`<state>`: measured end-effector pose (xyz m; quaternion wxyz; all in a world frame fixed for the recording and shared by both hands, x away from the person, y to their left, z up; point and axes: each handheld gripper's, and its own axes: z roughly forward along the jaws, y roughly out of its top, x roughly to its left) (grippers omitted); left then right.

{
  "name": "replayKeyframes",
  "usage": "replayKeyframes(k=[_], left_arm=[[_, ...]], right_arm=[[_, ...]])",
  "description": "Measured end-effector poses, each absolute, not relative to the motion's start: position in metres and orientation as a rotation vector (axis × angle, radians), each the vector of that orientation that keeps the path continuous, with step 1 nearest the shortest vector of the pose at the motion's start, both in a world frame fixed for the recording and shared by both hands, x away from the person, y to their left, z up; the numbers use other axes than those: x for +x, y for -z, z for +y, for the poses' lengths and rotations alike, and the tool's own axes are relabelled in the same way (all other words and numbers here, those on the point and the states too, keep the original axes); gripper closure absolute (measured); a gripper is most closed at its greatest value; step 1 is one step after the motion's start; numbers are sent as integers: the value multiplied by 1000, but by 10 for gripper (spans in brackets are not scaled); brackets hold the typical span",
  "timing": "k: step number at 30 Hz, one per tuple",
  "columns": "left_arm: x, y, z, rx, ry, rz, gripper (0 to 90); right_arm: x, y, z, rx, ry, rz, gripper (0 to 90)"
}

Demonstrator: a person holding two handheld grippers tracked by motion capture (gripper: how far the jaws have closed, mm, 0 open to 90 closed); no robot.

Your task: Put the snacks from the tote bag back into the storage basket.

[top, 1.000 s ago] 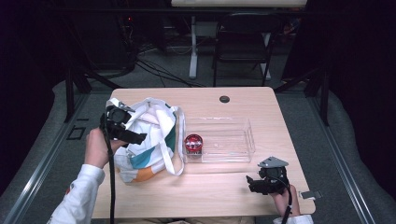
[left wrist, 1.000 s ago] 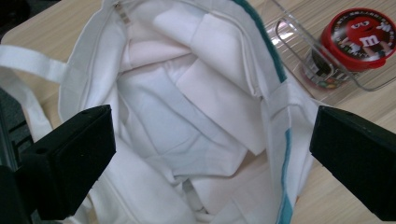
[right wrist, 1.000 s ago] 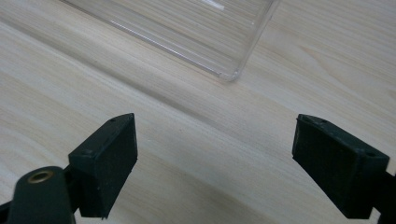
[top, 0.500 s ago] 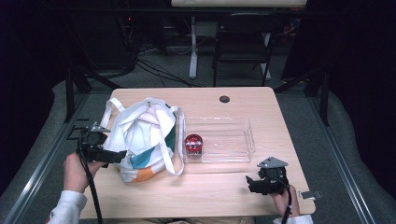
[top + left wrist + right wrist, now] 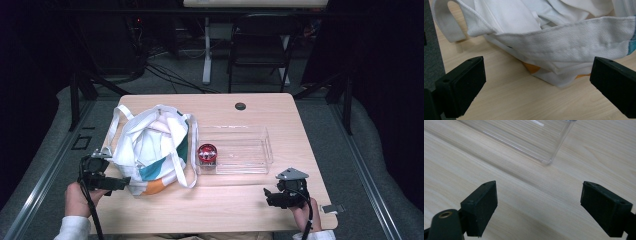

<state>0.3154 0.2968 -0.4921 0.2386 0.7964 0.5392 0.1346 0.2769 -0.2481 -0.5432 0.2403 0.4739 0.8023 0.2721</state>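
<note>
So far left, the left gripper [image 5: 119,183] is at the near-left corner of the table [image 5: 260,105], jaws spread wide w/ nothing between them, tips just beside the near-left bottom edge of the tote bag [image 5: 152,150]. In the left gripper view the bag's white webbing strap [image 5: 564,42] runs across right in front of the jaws, bit of orange fabric poking out underneath, bare wood in the gap. Bag itself is white w/ teal + orange print, slumped on the left half of the table, handles flopped over the top and sides.

Just right of the bag: clear plastic tray [image 5: 250,165], mid-table, w/ a small red round thing [image 5: 207,153] at its left end, can't tell exactly what it is tbh.

Right gripper [image 5: 270,196] sits near the near-right edge, jaws also wide apart and holding nothing, pointing left. Its own view shows a corner of the tray [image 5: 546,161] a bit beyond the jaws, not touching.
</note>
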Motion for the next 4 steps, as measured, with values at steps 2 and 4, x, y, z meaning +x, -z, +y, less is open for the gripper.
replayKeyframes(k=[2, 4], left_arm=[[316, 493, 298, 2175, -365, 1477, 5], [316, 493, 298, 2173, -367, 1471, 5]], right_arm=[[278, 544, -248, 1294, -735, 2209, 136], [278, 544, -248, 1293, -732, 2210, 136]])
